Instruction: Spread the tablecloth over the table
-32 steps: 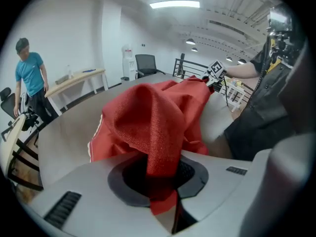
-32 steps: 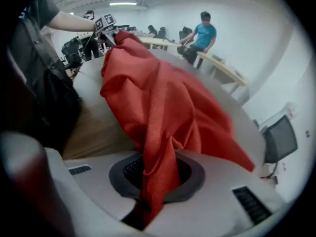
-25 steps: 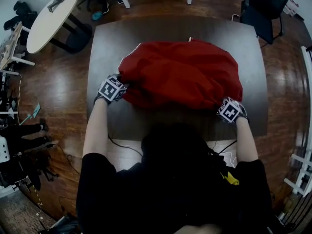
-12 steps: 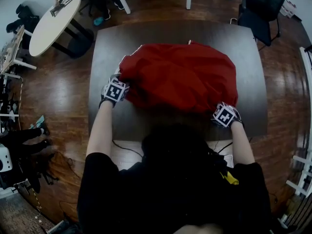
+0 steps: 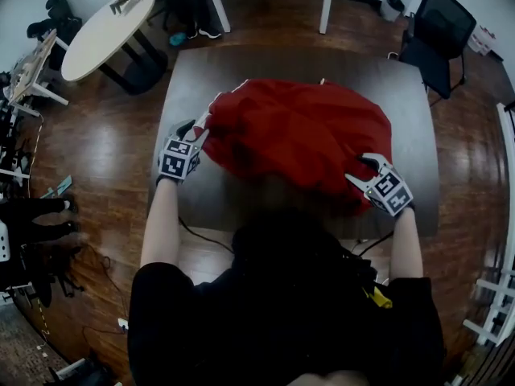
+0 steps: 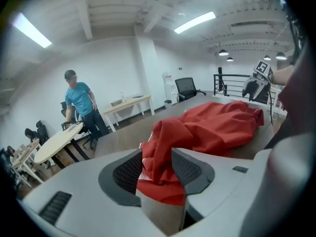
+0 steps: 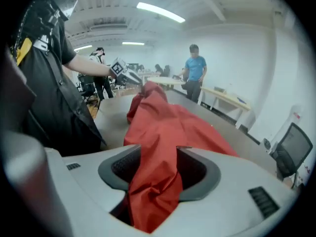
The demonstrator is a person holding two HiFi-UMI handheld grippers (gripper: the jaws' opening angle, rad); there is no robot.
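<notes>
Dark table (image 5: 241,67), bunched red tablecloth (image 5: 298,131), edges slack btwn jaws of left tool (image 5: 195,129) & right tool (image 5: 360,171), both just opened

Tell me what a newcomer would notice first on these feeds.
The red tablecloth dominates, heaped in a crumpled mound on the middle of the dark table rather than spread flat. Next come the left gripper and right gripper at the mound's near corners, whose jaws have just been opening, each with a fold of cloth between them. A person in a blue shirt stands in the background.
</notes>
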